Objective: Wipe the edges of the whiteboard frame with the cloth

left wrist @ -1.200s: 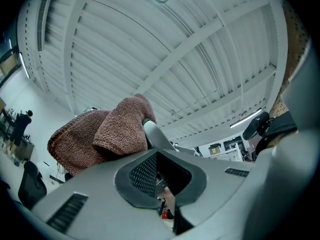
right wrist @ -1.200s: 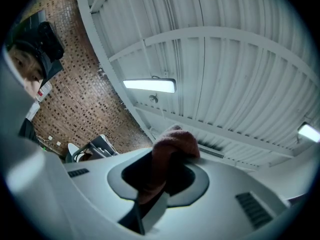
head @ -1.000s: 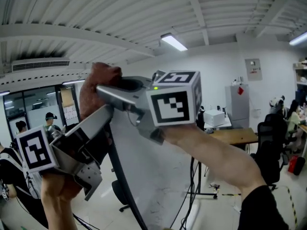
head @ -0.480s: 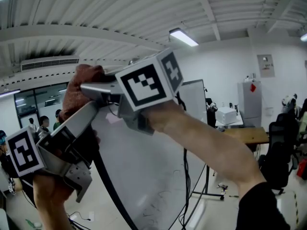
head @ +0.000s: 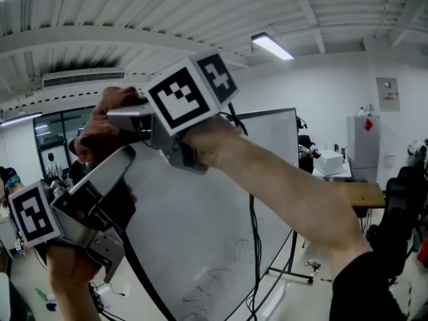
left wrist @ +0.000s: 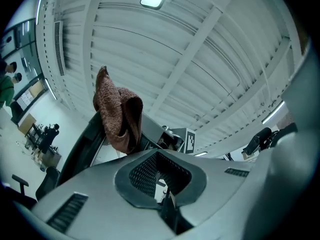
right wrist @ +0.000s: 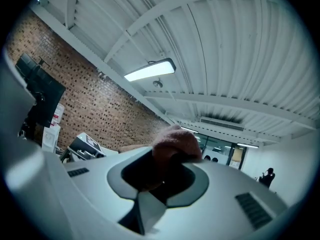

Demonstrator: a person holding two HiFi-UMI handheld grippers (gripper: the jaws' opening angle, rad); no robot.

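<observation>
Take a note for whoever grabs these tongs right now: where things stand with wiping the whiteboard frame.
Right tongs: shut on the cloth, raised to the top corner of the whiteboard frame.
Left tongs: shut with nothing between them, below the cloth and beside the frame's side edge.
Done: the cloth is gripped and at the frame. Which edges are already wiped cannot be told.
Left: probably run the cloth along the top edge, then along the other edges.

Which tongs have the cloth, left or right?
The right tongs: the brown cloth is pinched between their jaws. The left tongs are shut on nothing; the cloth only shows beyond them.
</observation>
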